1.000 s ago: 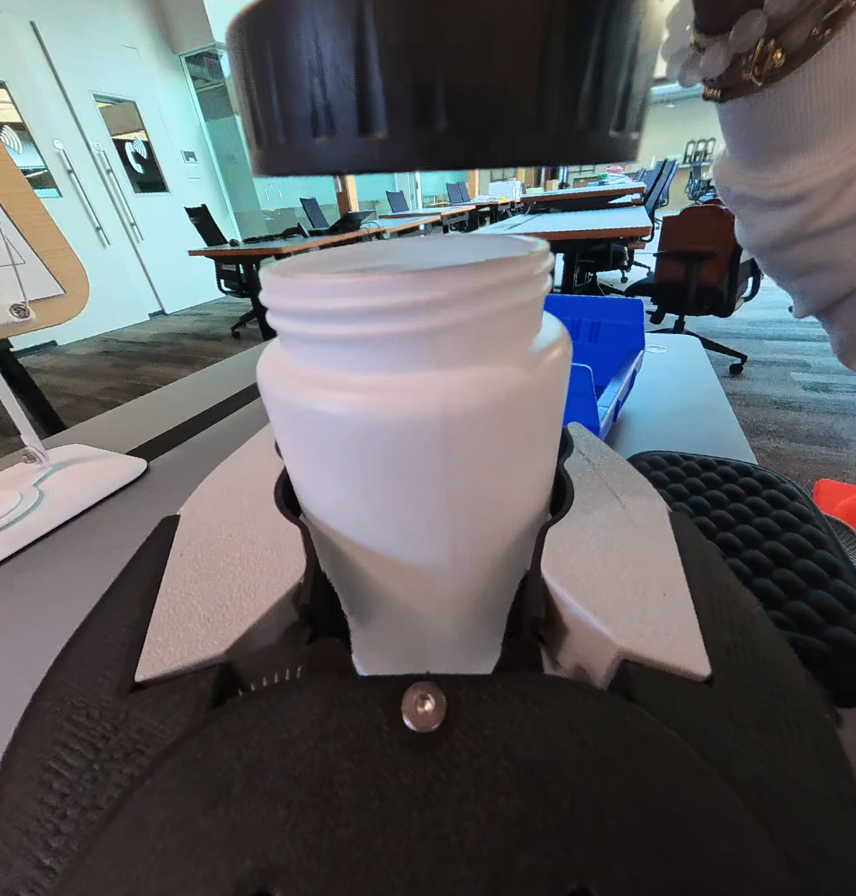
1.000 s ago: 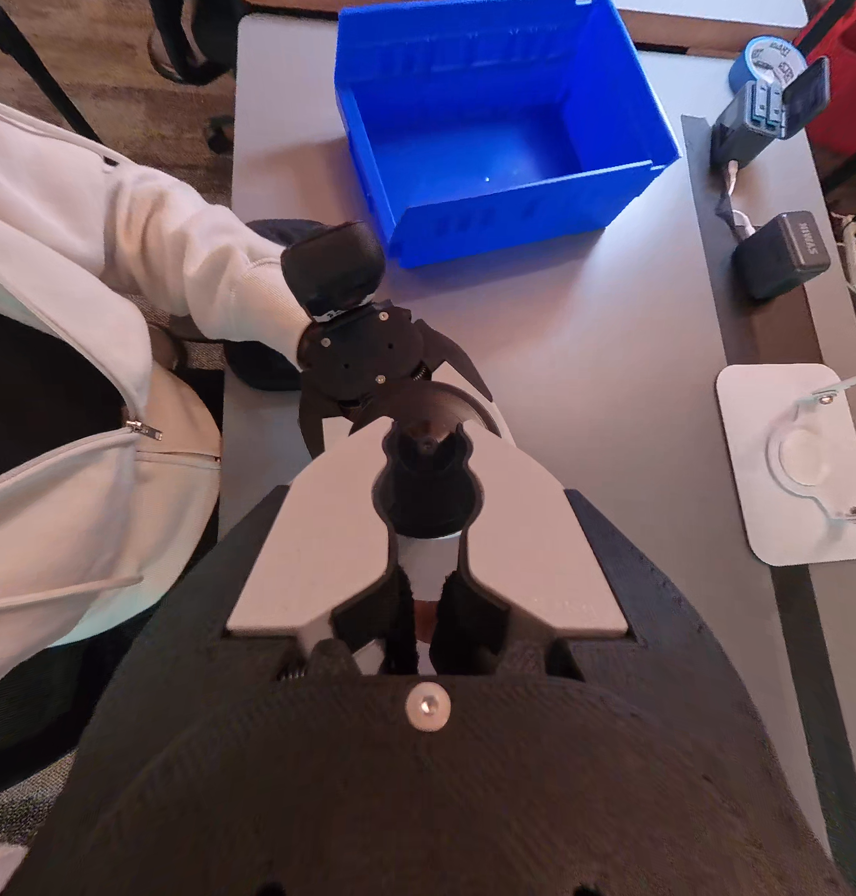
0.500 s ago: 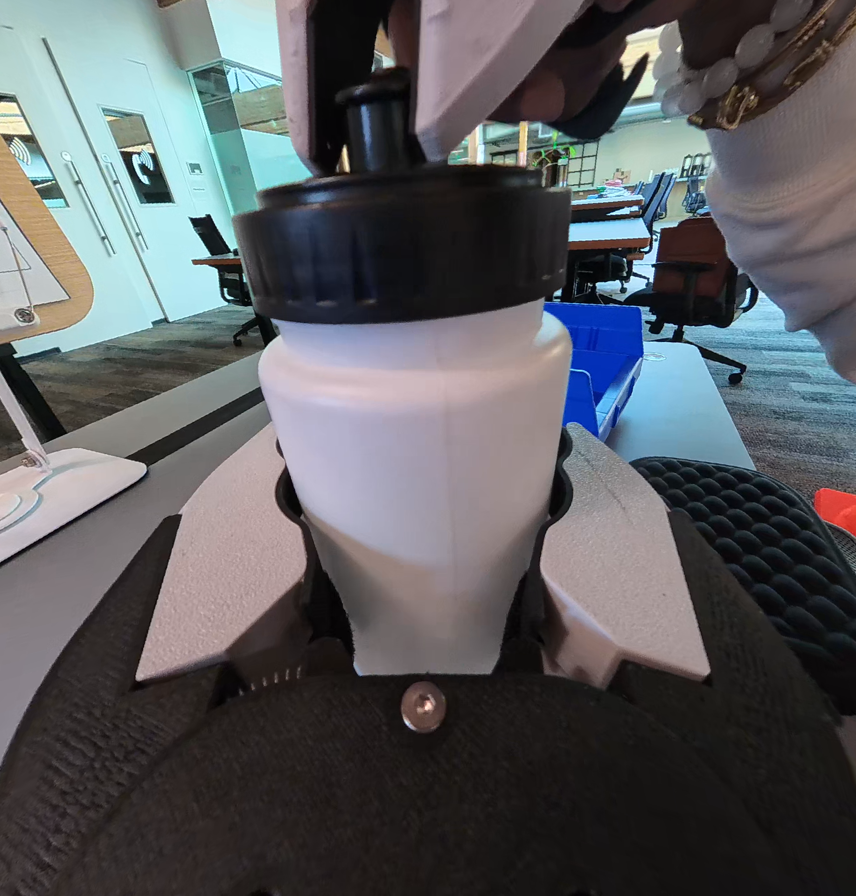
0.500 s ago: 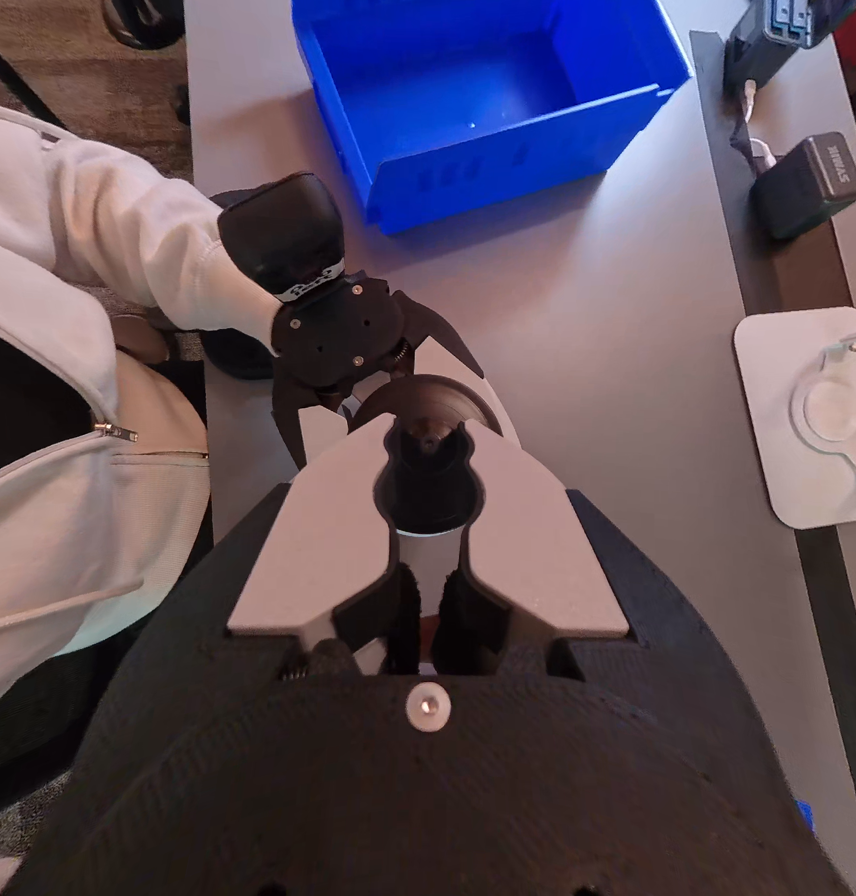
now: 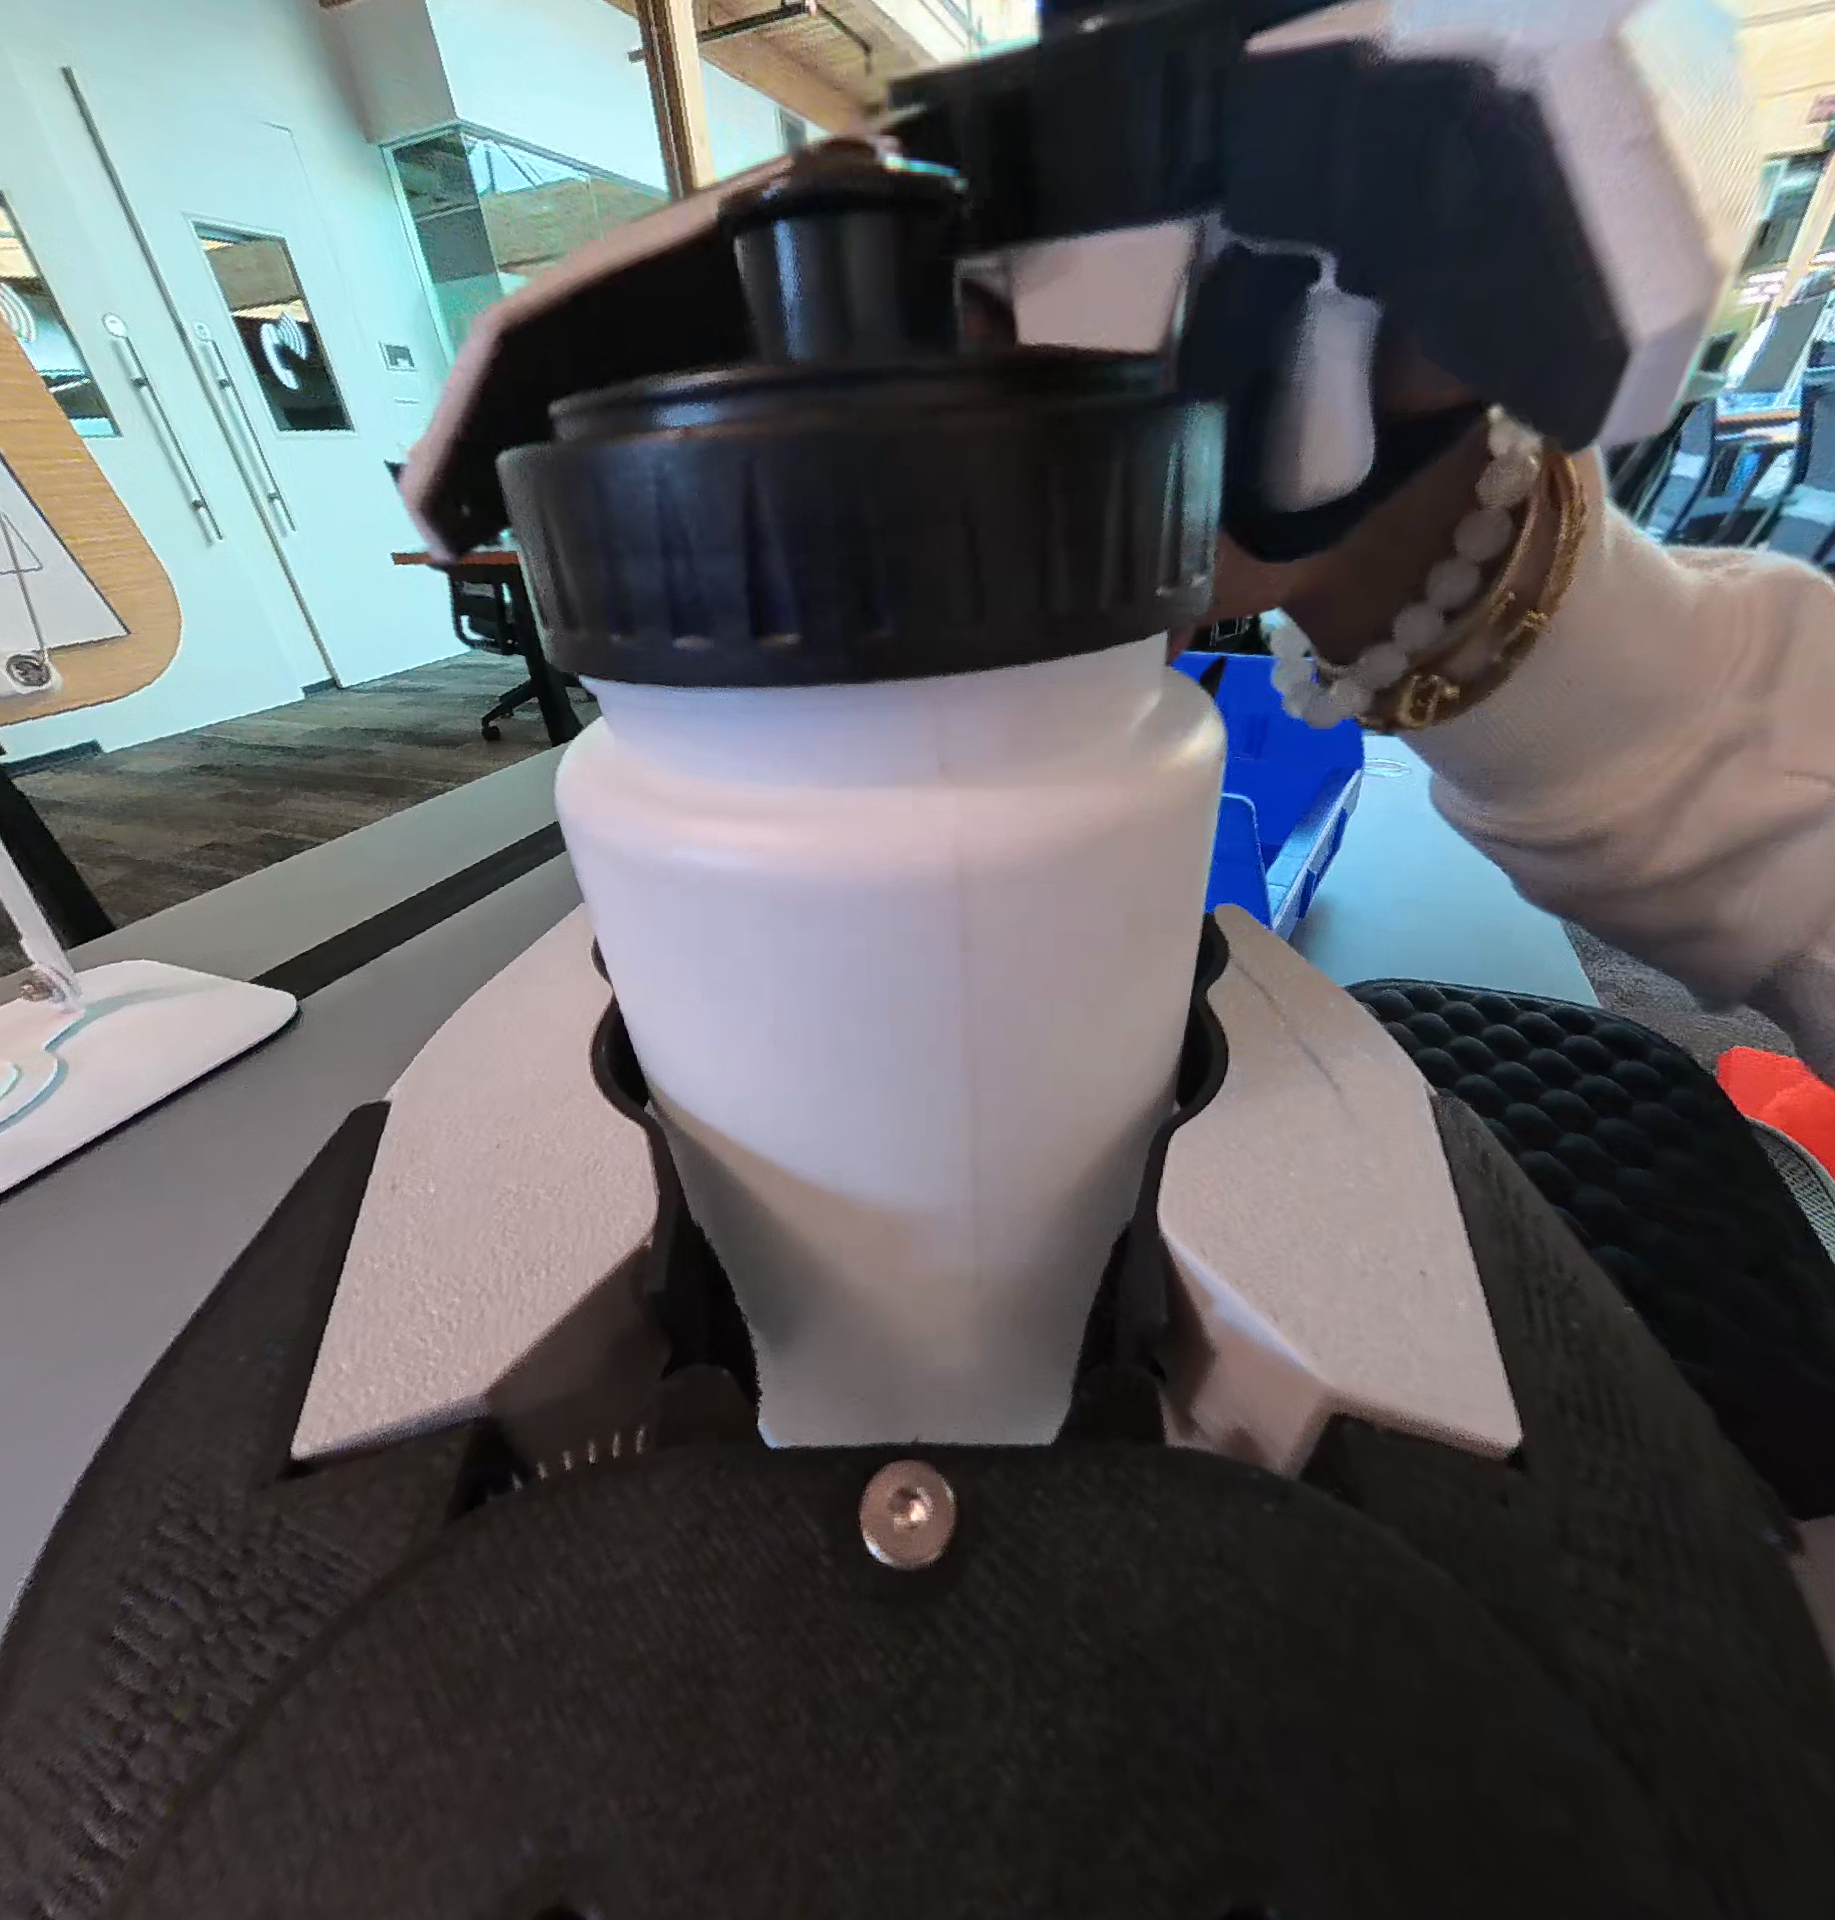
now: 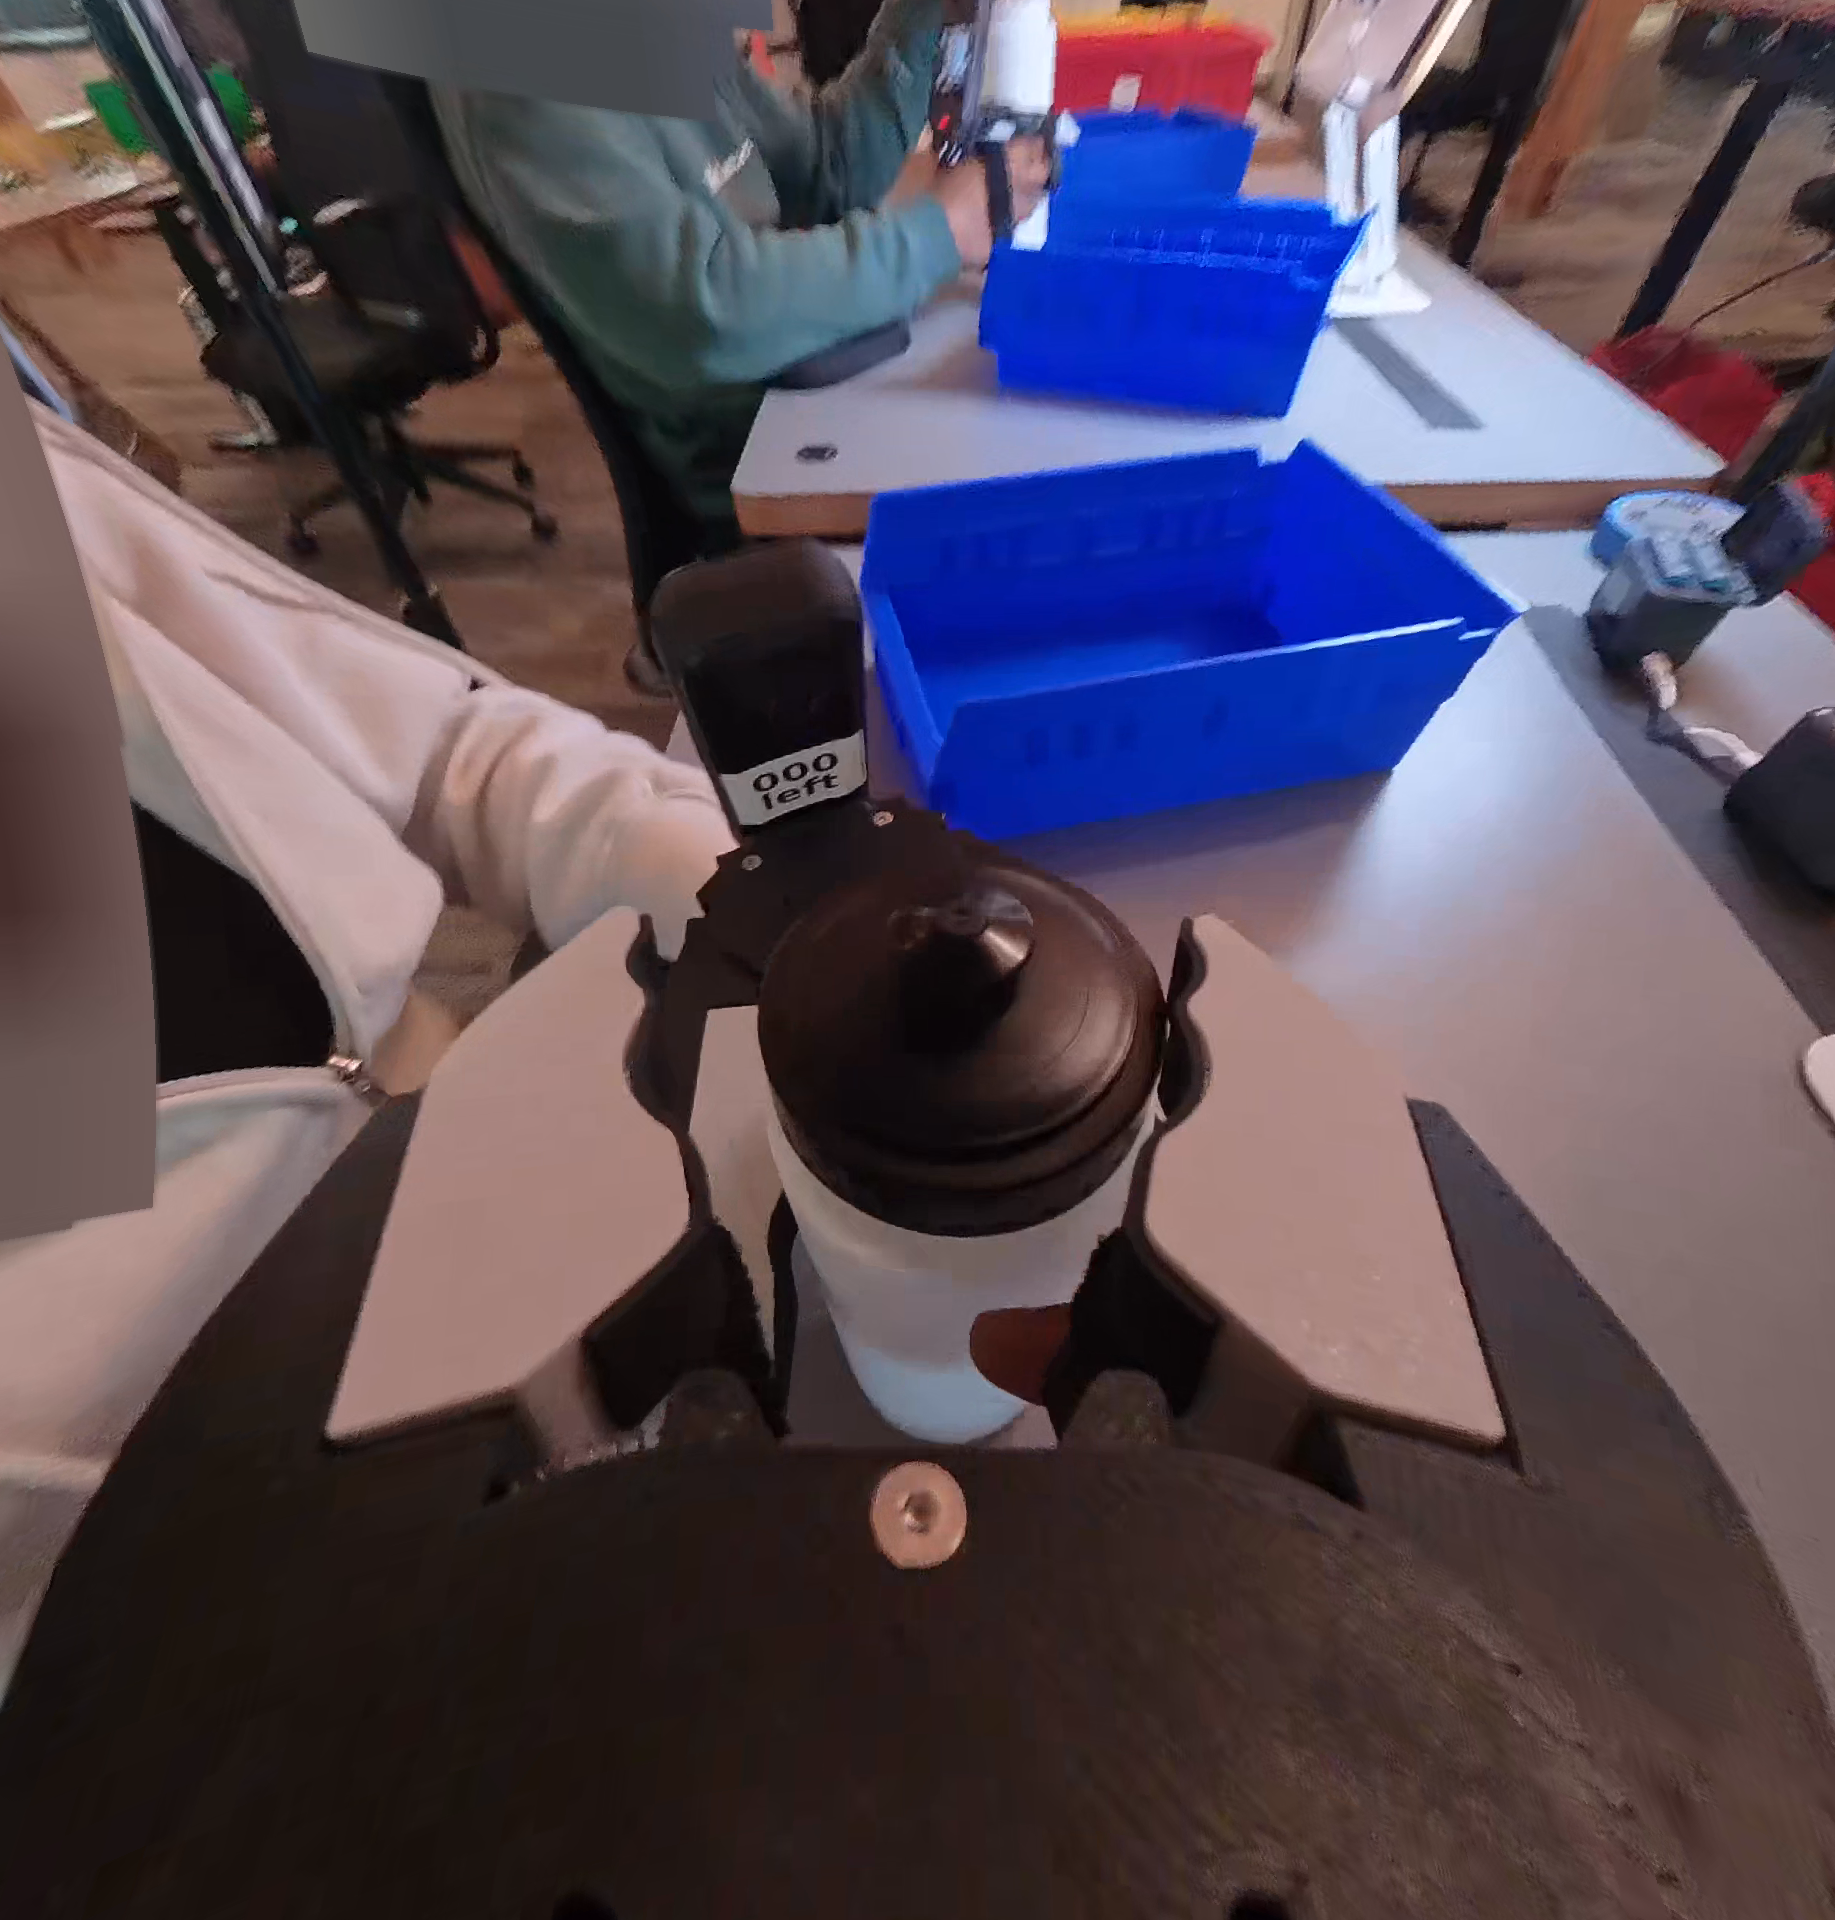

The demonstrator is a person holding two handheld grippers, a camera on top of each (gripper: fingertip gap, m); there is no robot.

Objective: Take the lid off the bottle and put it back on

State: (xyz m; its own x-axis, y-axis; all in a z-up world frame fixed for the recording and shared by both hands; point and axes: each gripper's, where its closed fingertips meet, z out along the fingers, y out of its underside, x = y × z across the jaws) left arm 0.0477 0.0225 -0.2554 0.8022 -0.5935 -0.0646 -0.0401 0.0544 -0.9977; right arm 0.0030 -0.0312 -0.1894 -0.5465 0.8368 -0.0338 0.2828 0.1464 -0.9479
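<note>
Since one second ago, when the black lid hung clear above the bare threaded neck, the lid has come down onto the bottle, and my right gripper has let go of the spout and spread.

Left wrist view. My left gripper (image 5: 908, 1049) has both fingers clamped on the waist of the white bottle (image 5: 892, 935), which stands upright with its long axis vertical, above the grey table (image 5: 165, 1299). The ribbed black lid (image 5: 861, 551) sits level on the neck, hiding the threads. My right gripper (image 5: 996, 301) lies blurred over the top, around the spout and not visibly touching it.

Right wrist view. My right gripper (image 6: 908, 1039) looks down at a slant along the bottle (image 6: 934, 1299); its fingers stand apart, one to each side of the lid (image 6: 960, 1049), with a gap showing on the left side and none clear on the right. The left gripper (image 6: 778, 914) holds the bottle from the far side. A blue bin (image 6: 1173, 665) stands beyond on the table (image 6: 1515, 987), just behind the bottle.

Relation governing the next move: the lid lies directly between my right fingers, centred on the vertical axis. I judge that whether it is threaded tight cannot be told; if not, closing on the ribbed rim and turning about that axis would seat it.
</note>
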